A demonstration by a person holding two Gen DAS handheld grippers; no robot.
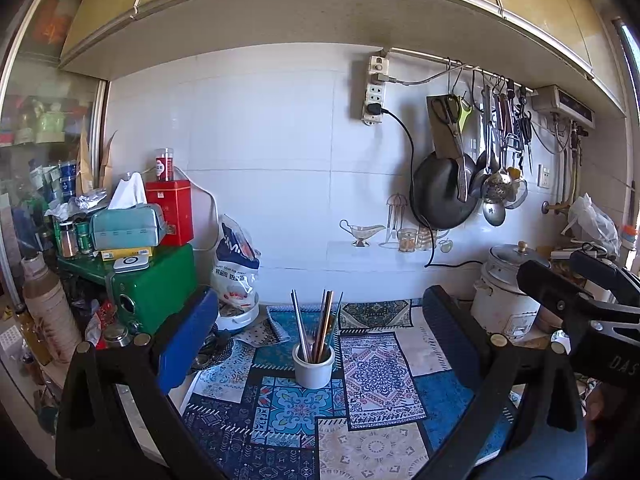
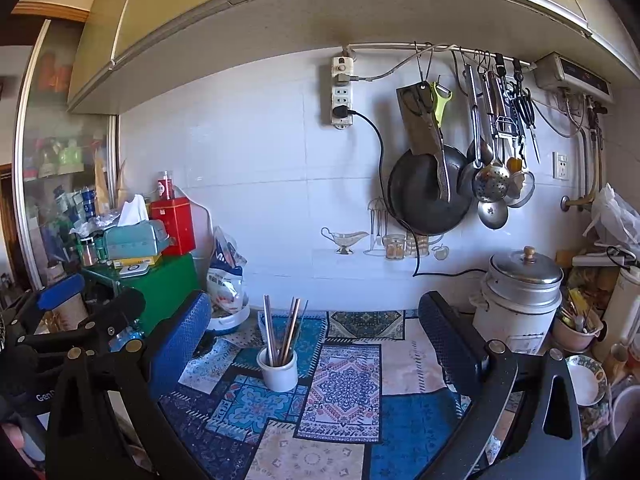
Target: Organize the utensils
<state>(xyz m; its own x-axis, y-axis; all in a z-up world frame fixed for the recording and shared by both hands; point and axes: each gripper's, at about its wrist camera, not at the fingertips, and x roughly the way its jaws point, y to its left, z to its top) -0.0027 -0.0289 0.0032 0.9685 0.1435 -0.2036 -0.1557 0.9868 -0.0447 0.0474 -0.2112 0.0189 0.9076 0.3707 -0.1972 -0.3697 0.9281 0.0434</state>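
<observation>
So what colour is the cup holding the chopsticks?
White, a plain cup with no pattern; the chopsticks stand in it. Clearest in the left wrist view.

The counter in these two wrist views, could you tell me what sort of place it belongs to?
Most likely a home kitchen: a wok and ladles hang from a wall rail, and a rice cooker stands beside a chopstick cup.

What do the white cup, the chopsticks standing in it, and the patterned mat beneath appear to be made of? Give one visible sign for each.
White cup: probably glazed ceramic; thick rim, smooth off-white surface.
Chopsticks: mixed; the silvery ones look like metal, the brown ones like wood or bamboo.
Patterned mat: seemingly printed fabric or vinyl; it lies flat with patchwork print, and the weave is not clear.
</observation>
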